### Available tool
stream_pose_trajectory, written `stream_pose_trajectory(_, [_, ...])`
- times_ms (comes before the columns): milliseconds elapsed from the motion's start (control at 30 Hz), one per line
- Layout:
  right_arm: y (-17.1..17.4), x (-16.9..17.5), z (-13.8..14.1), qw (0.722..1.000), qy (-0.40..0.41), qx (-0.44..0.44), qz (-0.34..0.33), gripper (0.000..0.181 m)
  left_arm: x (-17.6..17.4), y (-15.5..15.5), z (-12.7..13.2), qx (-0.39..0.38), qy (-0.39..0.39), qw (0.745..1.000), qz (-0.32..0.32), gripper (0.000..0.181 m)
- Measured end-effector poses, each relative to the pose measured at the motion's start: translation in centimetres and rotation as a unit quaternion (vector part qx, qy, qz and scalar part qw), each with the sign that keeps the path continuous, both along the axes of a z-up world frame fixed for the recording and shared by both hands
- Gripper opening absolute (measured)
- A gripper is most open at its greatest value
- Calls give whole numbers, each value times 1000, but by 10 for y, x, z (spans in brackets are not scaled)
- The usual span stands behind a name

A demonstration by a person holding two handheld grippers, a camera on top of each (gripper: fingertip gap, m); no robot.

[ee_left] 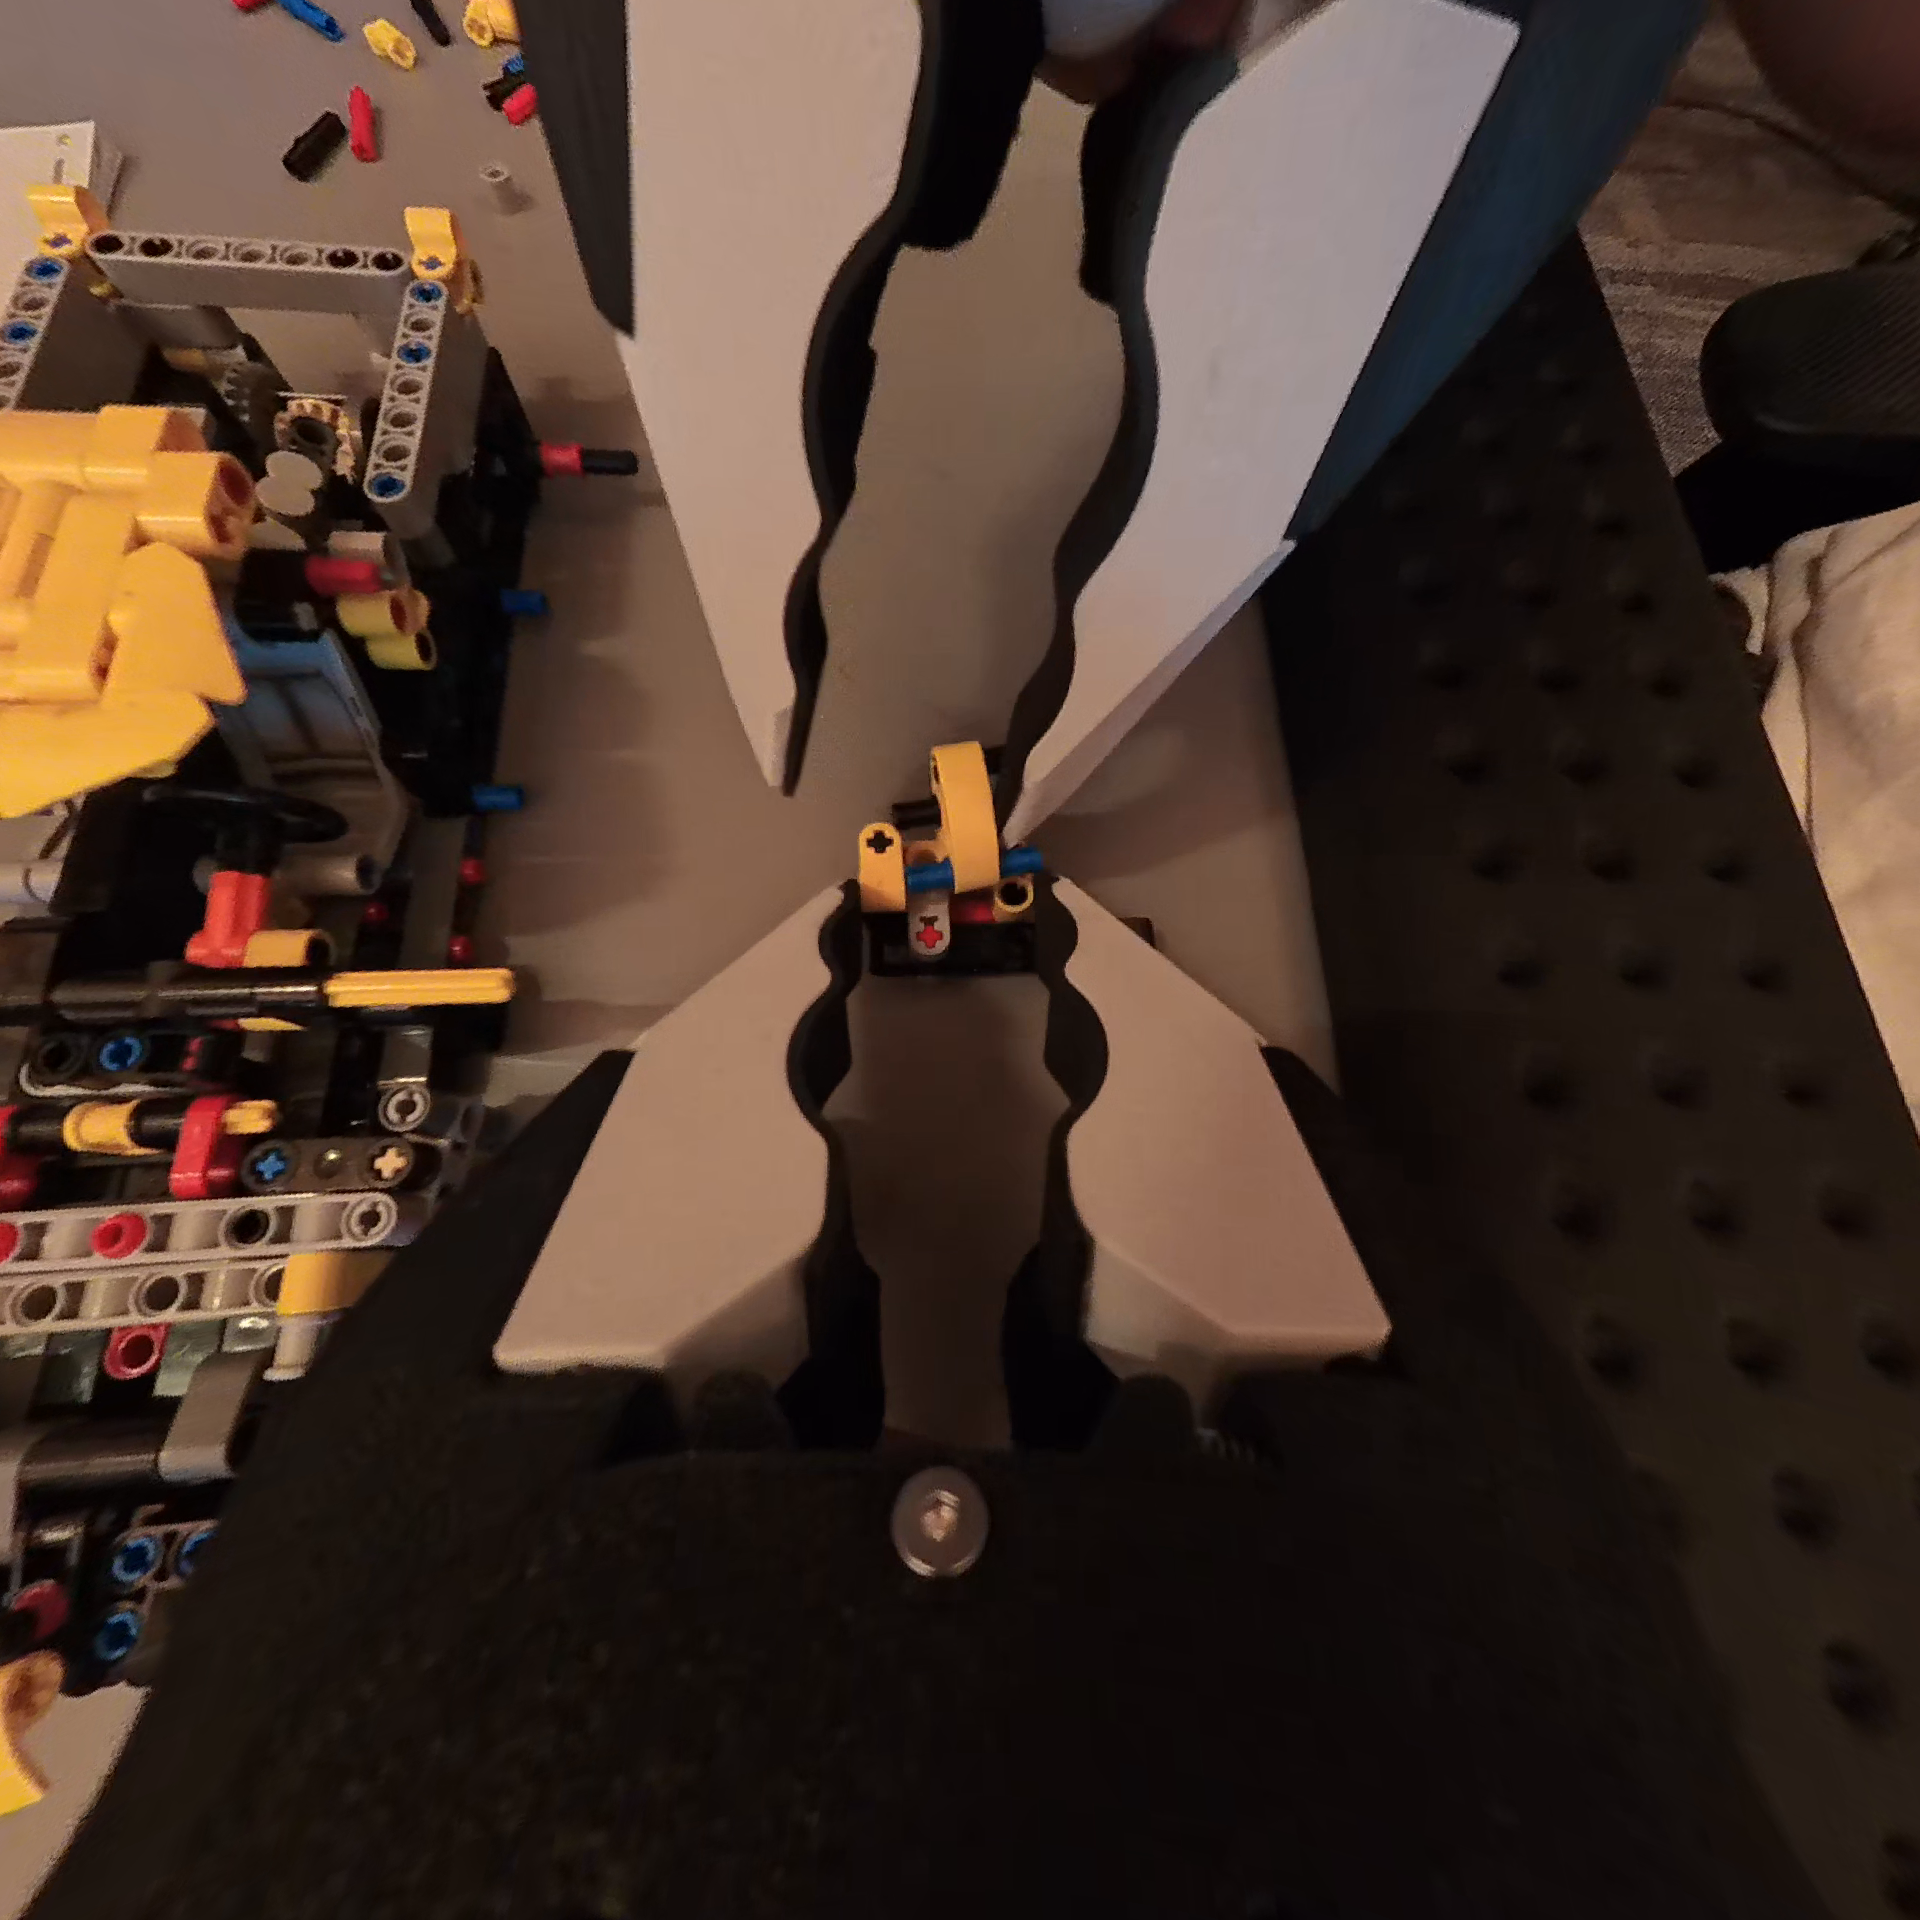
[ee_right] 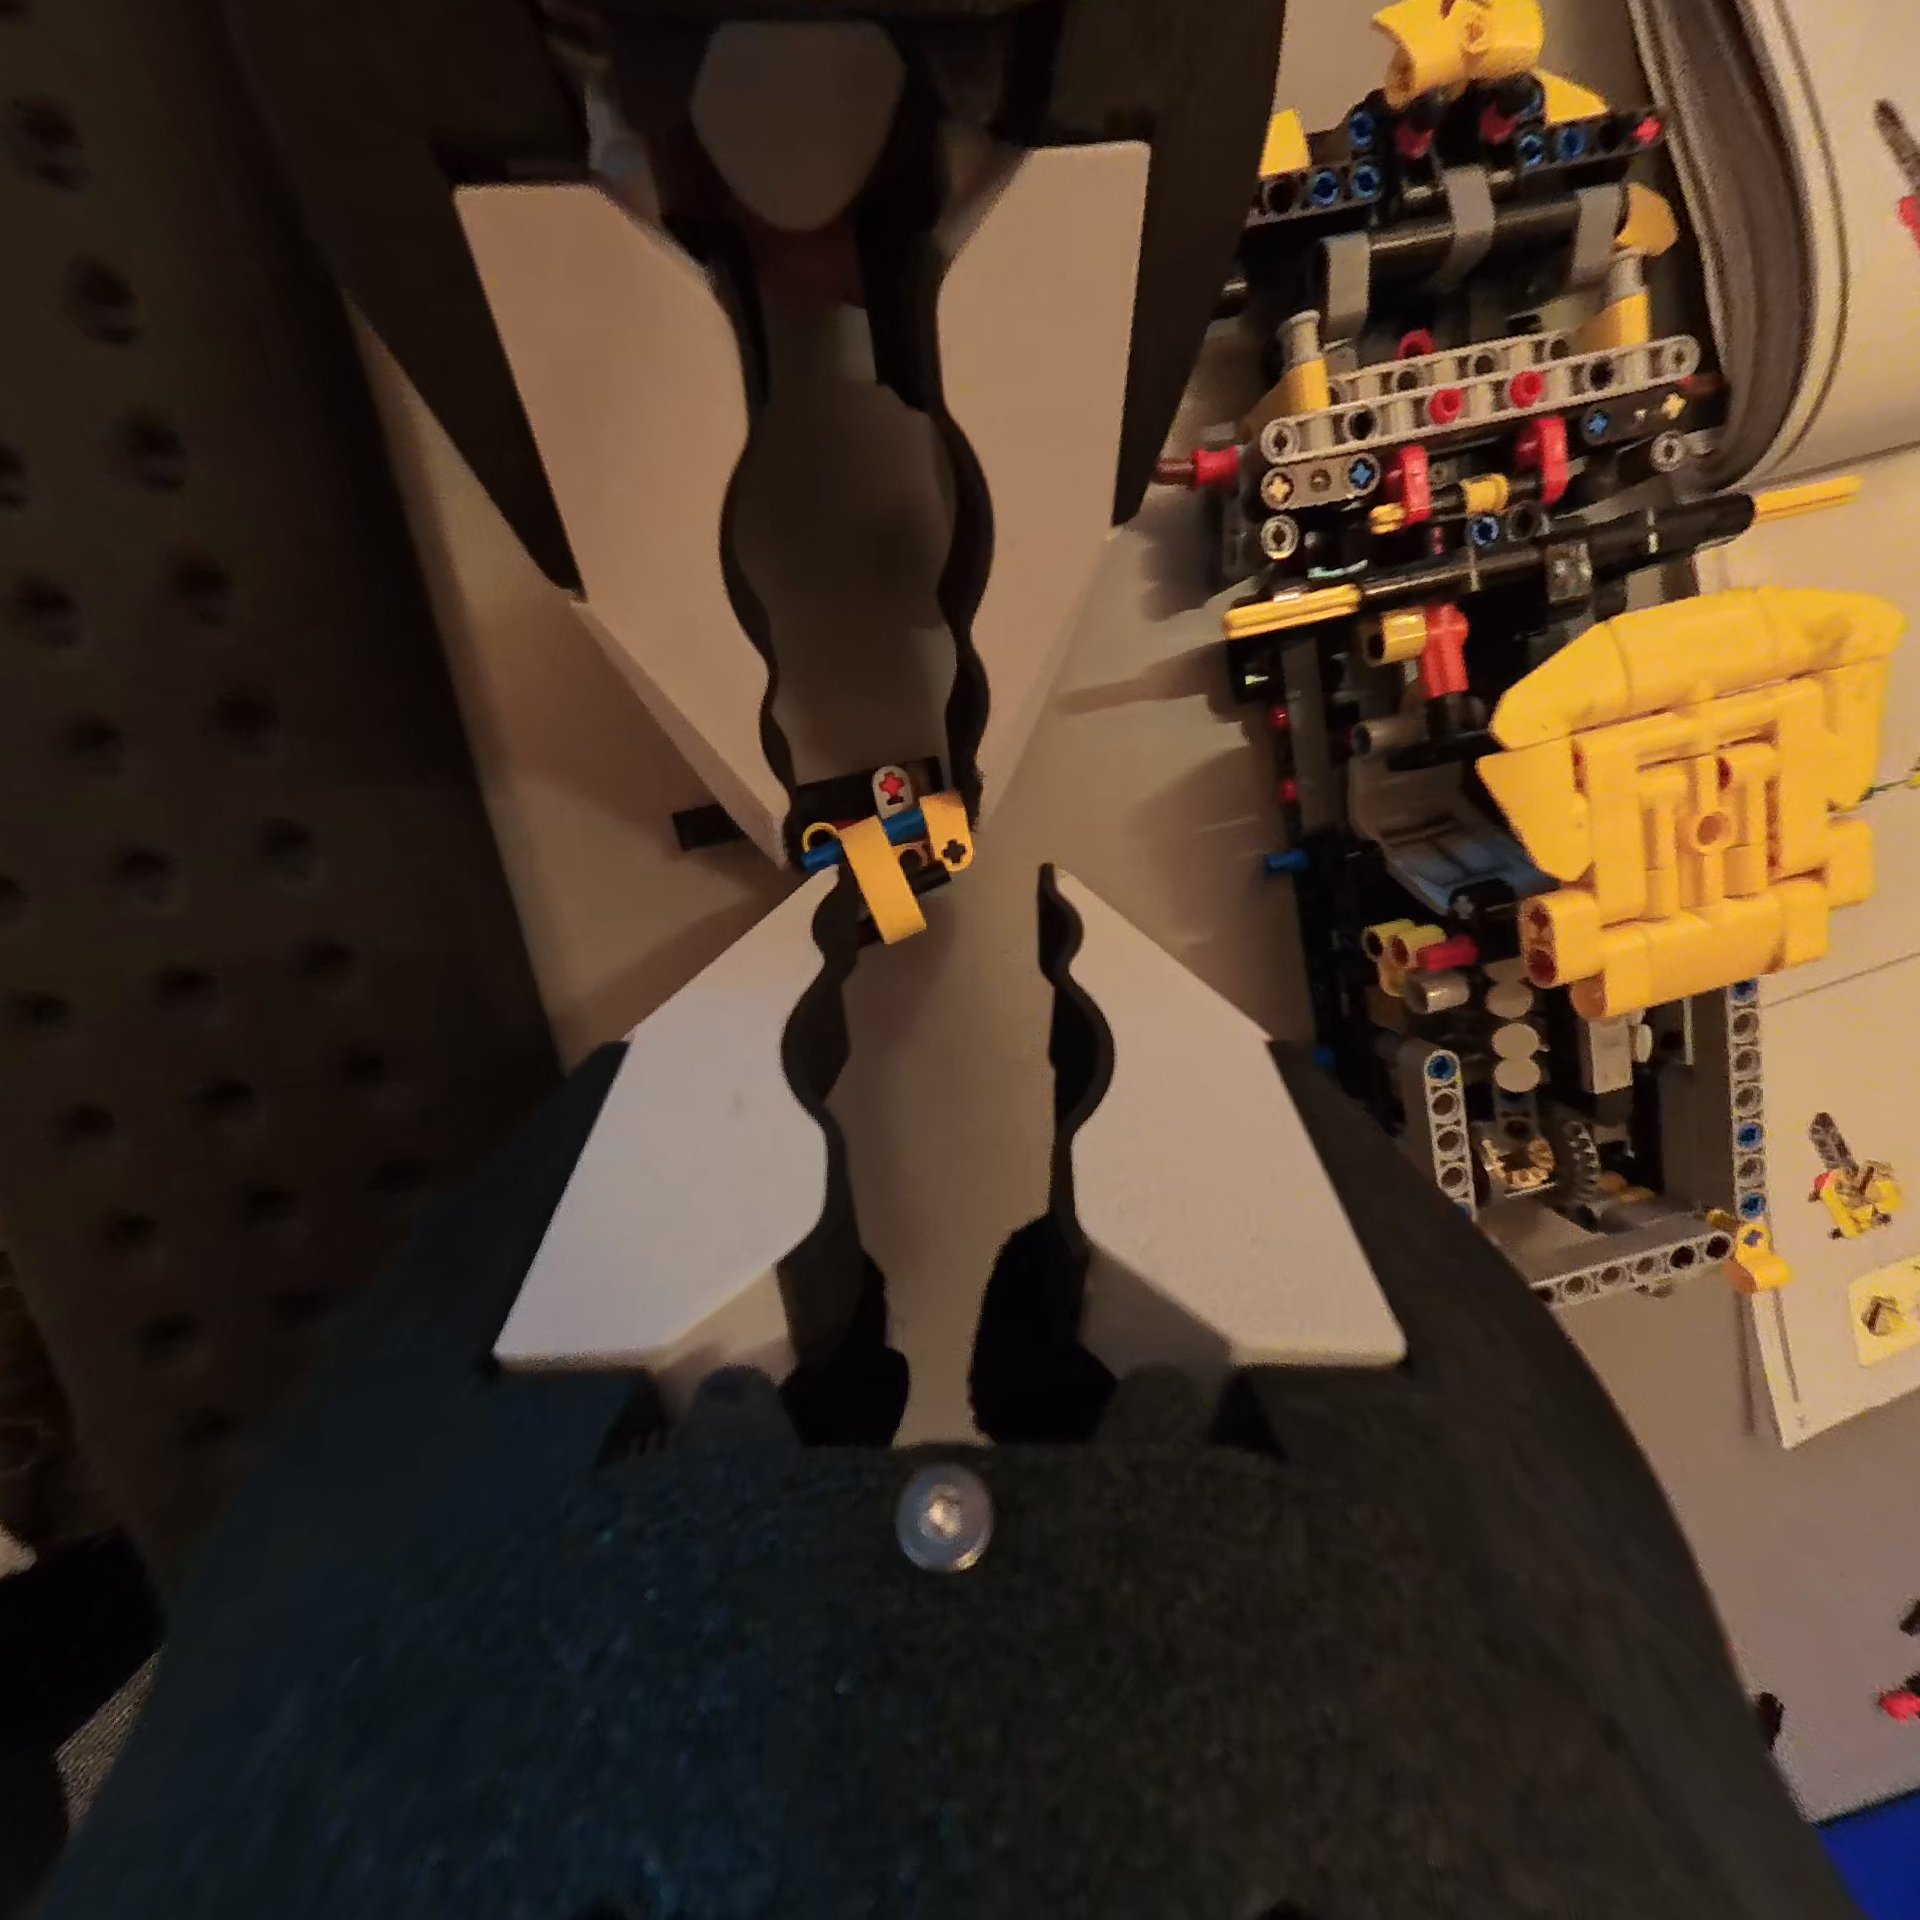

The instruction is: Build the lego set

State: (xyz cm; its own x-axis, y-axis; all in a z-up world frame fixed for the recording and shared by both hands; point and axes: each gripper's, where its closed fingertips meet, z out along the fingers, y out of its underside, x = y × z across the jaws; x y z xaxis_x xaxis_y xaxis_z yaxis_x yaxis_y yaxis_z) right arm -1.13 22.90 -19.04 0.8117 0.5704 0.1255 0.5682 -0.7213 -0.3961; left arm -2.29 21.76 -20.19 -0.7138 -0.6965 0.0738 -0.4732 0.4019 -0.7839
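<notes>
Small assembly right of model

A hobby desk: loose lego pieces, instruction booklet, black studded mat.

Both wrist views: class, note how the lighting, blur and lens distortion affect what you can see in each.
Left wrist view: dim, warm light; the small yellow sub-assembly is fairly sharp, while the large model smears and bends toward the left edge. Right wrist view: same dim cast; the instruction sheet at the right edge is blurred, and the dark studded mat is nearly lost in shadow.
</notes>
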Motion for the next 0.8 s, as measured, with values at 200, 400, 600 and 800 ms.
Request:
stream_pose_trajectory(200, [-13,-2,-11,999,24,-33,-8,14,2,1,1,2,-5,1000,8,32])
stream_pose_trajectory(400, [-26,-5,-11,991,34,-126,-14,13,1,-6,3,10,-13,1000,11,32])
stream_pose_trajectory(600, [-29,2,-3,980,-13,-197,-13,13,3,3,15,-29,-20,998,47,32])
stream_pose_trajectory(800, [-14,-1,12,994,84,-72,-9,13,2,-2,49,-163,-28,982,89,32])
